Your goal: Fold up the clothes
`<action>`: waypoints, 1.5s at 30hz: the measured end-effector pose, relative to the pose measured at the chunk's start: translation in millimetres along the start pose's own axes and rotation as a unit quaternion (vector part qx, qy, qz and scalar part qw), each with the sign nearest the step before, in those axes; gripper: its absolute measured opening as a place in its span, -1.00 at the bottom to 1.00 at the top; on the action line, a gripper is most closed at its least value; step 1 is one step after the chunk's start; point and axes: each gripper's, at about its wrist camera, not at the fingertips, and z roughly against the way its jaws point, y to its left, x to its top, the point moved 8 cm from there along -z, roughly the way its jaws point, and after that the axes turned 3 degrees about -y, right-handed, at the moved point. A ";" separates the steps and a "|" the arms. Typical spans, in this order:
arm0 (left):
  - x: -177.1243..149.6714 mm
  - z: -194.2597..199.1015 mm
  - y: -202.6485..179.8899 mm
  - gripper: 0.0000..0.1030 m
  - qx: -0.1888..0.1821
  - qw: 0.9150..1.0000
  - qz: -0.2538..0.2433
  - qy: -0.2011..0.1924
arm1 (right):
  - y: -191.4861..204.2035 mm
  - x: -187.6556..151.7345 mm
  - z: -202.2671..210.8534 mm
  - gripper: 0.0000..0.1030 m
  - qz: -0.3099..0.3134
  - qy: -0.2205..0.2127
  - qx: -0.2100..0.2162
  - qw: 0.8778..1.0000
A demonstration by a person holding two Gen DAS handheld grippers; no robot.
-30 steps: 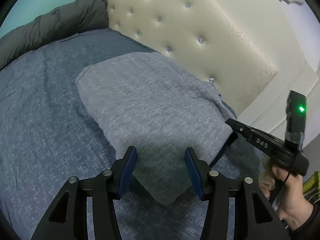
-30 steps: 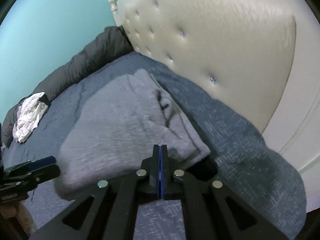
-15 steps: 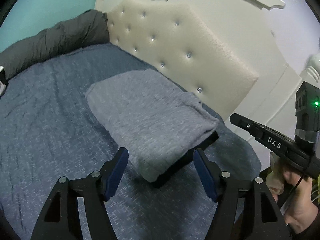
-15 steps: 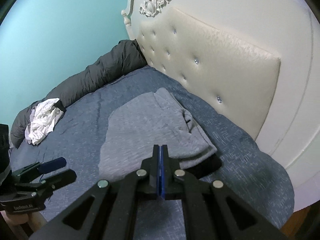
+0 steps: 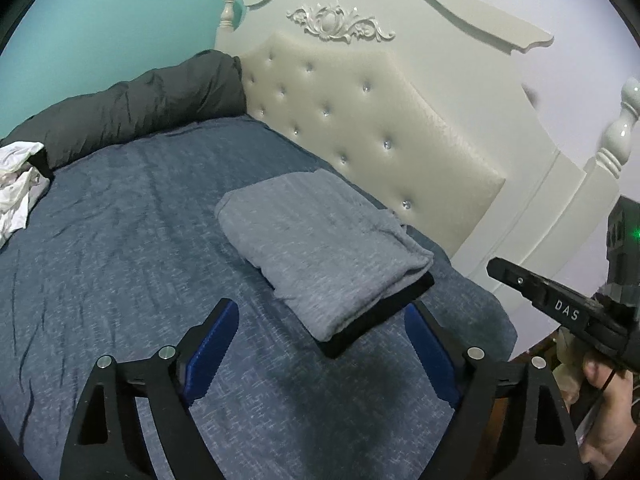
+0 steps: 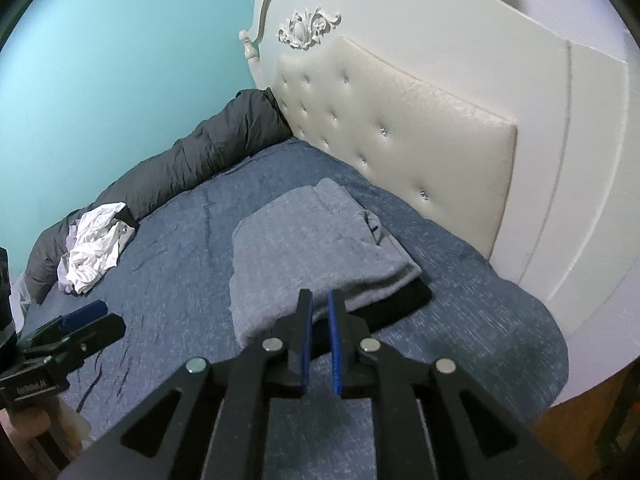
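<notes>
Now the left hand-held gripper (image 5: 320,344) is opening wide and empty, the right hand-held gripper (image 6: 319,320) just parting, both above the folded grey garment (image 5: 320,252) on the bed (image 5: 120,240).

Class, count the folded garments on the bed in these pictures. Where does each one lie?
1: the grey folded garment lies on the blue bedspread near the headboard. The white clothes by the far wall are crumpled; more may be hidden.

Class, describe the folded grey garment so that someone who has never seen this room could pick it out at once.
Start at the cream tufted headboard and drop to the blue bedspread just below it. The folded grey garment lies there as a flat, neat rectangle with a black edge underneath, unlike the crumpled white clothes by the dark duvet.
</notes>
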 end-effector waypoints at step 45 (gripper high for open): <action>-28.5 150.9 15.1 0.99 0.053 0.997 -0.016 -0.051 | 61.5 -36.1 148.4 0.89 0.004 -0.066 -0.041 0.997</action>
